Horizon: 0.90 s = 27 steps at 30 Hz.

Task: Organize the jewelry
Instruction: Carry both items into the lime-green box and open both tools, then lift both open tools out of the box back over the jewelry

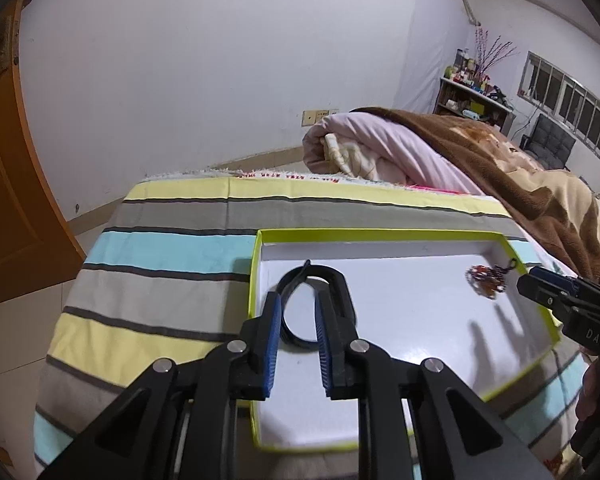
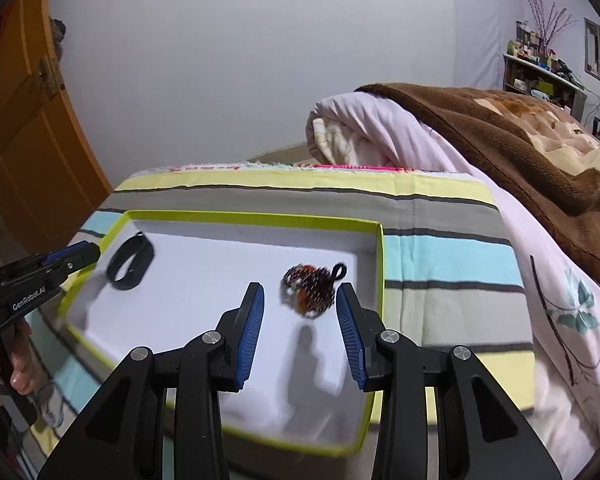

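A shallow box with a lime-green rim and white floor lies on the striped bed. A black band bracelet lies in its left part. My left gripper is open above it, fingers either side, not gripping. A red and dark beaded piece with a black loop appears in mid-air, blurred, over the right part of the box. My right gripper is open and empty around it. It also shows in the left wrist view.
The striped sheet covers the bed. A rolled pink quilt and brown blanket lie behind and right of the box. An orange door stands at left. A shelf is far back.
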### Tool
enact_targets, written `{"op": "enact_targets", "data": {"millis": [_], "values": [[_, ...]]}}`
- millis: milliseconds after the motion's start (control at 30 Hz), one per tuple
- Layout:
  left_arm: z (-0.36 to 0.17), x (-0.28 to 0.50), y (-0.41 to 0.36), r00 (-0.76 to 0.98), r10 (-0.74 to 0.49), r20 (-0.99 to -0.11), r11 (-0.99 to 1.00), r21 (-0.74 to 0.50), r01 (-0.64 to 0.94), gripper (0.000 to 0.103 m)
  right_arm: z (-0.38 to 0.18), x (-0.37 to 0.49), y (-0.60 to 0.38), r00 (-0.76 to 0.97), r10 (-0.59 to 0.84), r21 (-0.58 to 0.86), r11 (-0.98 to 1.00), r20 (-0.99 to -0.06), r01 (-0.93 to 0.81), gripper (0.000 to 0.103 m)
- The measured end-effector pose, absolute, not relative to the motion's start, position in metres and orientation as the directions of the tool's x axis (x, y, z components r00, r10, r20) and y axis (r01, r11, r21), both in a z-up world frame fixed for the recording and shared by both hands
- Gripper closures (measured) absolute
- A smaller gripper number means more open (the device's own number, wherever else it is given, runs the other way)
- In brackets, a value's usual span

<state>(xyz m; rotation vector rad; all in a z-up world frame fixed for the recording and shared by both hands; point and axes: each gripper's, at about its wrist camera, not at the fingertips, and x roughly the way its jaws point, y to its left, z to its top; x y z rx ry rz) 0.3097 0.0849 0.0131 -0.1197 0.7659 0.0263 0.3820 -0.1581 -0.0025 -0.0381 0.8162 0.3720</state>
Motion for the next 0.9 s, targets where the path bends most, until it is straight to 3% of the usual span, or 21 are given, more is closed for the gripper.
{"op": "enact_targets", "data": {"millis": [267, 367, 667, 900], "values": [[0.031, 0.264, 0.082, 0.765, -0.010, -0.644, 0.992, -0.104, -0.075, 0.083, 0.017, 0.325, -0.169, 0.657, 0.363, 0.142, 0.920, -0.661, -0.365, 0.065], [0.036, 0.241, 0.083, 0.783, -0.008, -0.622, 0.991, -0.111, -0.078, 0.075, 0.025, 0.299, -0.174, 0.675, 0.372, 0.146, 0.918, -0.637, -0.368, 0.065], [0.041, 0.170, 0.066, 0.828, 0.011, -0.561, 0.993, -0.089, -0.073, 0.075, 0.032, 0.228, -0.191, 0.709, 0.392, 0.152, 0.913, -0.586, -0.379, 0.065], [0.036, 0.127, 0.054, 0.833, -0.038, -0.553, 0.993, -0.117, -0.032, 0.075, 0.025, 0.187, -0.196, 0.668, 0.434, 0.206, 0.895, -0.605, -0.395, 0.065]]}}
